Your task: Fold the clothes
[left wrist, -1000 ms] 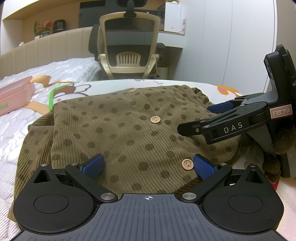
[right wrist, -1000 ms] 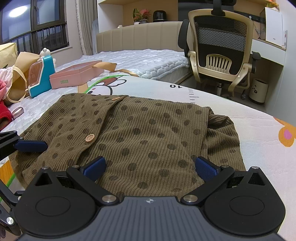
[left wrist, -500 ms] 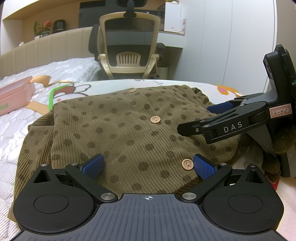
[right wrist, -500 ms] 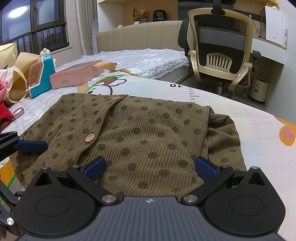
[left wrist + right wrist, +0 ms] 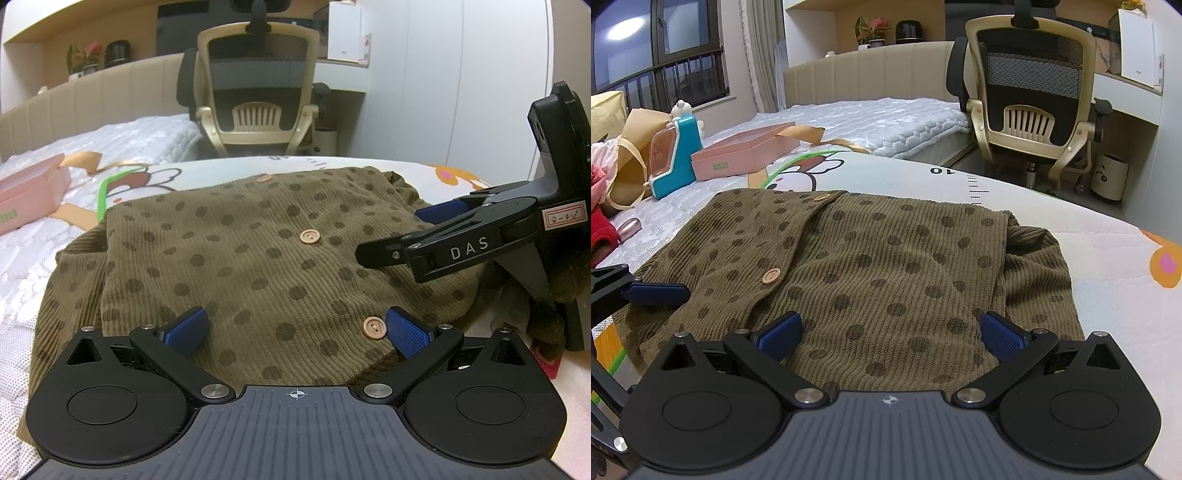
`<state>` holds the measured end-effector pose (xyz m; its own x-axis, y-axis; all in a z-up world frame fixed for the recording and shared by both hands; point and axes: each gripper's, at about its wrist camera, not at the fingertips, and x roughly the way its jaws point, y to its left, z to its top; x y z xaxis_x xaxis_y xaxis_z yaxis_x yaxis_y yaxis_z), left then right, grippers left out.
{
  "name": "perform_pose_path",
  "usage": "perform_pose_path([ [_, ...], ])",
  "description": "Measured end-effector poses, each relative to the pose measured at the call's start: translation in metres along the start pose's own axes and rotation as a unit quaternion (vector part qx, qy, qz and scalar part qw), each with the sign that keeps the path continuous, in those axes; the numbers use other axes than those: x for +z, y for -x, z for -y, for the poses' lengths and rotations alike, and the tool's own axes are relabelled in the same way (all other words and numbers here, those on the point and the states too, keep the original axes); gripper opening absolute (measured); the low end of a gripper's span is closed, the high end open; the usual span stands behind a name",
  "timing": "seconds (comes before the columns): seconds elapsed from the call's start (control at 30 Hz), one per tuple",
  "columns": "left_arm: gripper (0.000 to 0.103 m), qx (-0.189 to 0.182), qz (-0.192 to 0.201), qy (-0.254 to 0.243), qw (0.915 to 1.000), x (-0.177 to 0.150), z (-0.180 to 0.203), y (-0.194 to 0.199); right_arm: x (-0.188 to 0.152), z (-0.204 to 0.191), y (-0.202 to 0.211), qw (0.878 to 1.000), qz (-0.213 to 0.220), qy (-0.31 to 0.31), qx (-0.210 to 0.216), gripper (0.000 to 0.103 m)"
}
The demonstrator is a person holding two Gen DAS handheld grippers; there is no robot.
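Both views are evenly lit by warm indoor light from overhead; a ceiling lamp's reflection glares softly in the dark window (image 5: 661, 55), far ahead and left of the right gripper's jaws. Shadows are soft, pooling just under the jaws and in the folds of the cardigan (image 5: 258, 258). Focus is sharp from the jaws outward. Fisheye distortion bends the office chair (image 5: 258, 85) and bed headboard (image 5: 868, 79), and the corners go black.

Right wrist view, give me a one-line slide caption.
Open right gripper poised over a folded olive polka-dot cardigan on the bed, left gripper alongside.
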<state>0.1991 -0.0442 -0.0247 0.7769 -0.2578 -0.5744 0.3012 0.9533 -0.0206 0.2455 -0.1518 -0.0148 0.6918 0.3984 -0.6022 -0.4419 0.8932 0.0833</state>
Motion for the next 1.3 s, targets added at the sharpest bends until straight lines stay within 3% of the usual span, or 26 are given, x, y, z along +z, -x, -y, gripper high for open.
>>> perform_pose_path([
  [0.37, 0.103, -0.001, 0.001, -0.001, 1.0, 0.0, 0.0, 0.0, 0.001, 0.0, 0.0, 1.0, -0.021, 0.004, 0.007, 0.103],
  [0.47, 0.103, -0.015, 0.011, -0.031, 0.9993, 0.0, -0.001, 0.0, 0.001, -0.002, 0.002, 0.999, -0.032, 0.012, 0.006, 0.103],
  [0.67, 0.103, -0.057, -0.02, 0.026, 0.9978, 0.001, -0.014, 0.01, -0.003, -0.01, 0.011, 0.997, -0.063, 0.042, 0.002, 0.103],
  [0.77, 0.103, -0.051, -0.028, -0.005, 0.9983, -0.005, -0.006, 0.015, -0.008, -0.018, 0.019, 0.995, -0.077, 0.065, -0.006, 0.103],
  [0.83, 0.103, -0.06, -0.033, 0.006, 0.9976, -0.006, -0.011, 0.019, -0.01, -0.023, 0.022, 0.995, -0.079, 0.067, -0.015, 0.103],
  [0.97, 0.103, -0.097, -0.029, 0.094, 0.9904, -0.013, -0.041, 0.051, -0.014, -0.028, 0.025, 0.995, -0.066, 0.062, -0.031, 0.103],
  [1.1, 0.102, -0.07, -0.022, 0.15, 0.9859, -0.029, -0.075, 0.081, -0.016, -0.029, 0.026, 0.996, -0.057, 0.058, -0.037, 0.103],
  [1.17, 0.089, -0.032, -0.019, 0.159, 0.9866, -0.032, -0.09, 0.087, -0.017, -0.03, 0.027, 0.996, -0.054, 0.06, -0.04, 0.103],
  [1.2, 0.06, -0.008, -0.018, 0.163, 0.9865, -0.033, -0.098, 0.088, -0.017, -0.031, 0.027, 0.996, -0.052, 0.062, -0.042, 0.103],
  [1.23, 0.048, 0.014, -0.019, 0.179, 0.9835, -0.033, -0.107, 0.086, -0.018, -0.031, 0.028, 0.996, -0.05, 0.063, -0.044, 0.103],
  [1.3, 0.049, 0.059, -0.02, 0.211, 0.9755, -0.034, -0.125, 0.081, -0.019, -0.032, 0.029, 0.996, -0.047, 0.066, -0.046, 0.103],
])
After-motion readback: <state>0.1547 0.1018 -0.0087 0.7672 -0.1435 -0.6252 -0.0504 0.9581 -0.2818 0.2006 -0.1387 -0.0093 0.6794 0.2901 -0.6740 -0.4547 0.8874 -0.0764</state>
